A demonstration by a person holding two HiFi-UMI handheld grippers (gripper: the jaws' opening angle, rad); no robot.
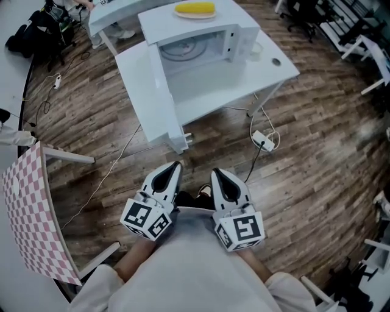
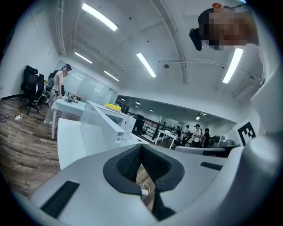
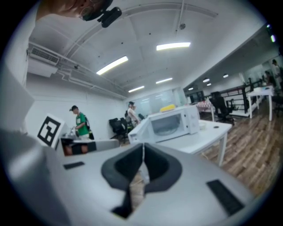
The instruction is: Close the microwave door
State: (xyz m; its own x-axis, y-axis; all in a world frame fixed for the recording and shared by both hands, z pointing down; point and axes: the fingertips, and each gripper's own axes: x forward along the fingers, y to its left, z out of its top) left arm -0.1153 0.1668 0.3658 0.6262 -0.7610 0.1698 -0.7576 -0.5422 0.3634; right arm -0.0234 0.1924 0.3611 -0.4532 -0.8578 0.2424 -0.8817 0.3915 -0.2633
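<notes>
The white microwave [image 1: 204,36] stands on a white table [image 1: 268,70] with its door [image 1: 149,100] swung wide open toward me. A yellow item on a plate [image 1: 195,9] lies on its top. Both grippers are held low near my body, well short of the table. My left gripper [image 1: 176,166] is shut and empty, pointing at the door's lower end. Beside it my right gripper [image 1: 217,173] is shut and empty too. In the left gripper view the door [image 2: 73,143] shows ahead at left of the left gripper [image 2: 141,148]. The right gripper view shows the microwave [image 3: 172,122] beyond the right gripper [image 3: 143,148].
A power strip [image 1: 263,141] with its cable lies on the wood floor under the table's right side. A pink checkered table [image 1: 30,213] stands at my left. Office chairs [image 1: 304,15] and other desks [image 1: 365,46] are at the far right; people stand in the background [image 3: 78,124].
</notes>
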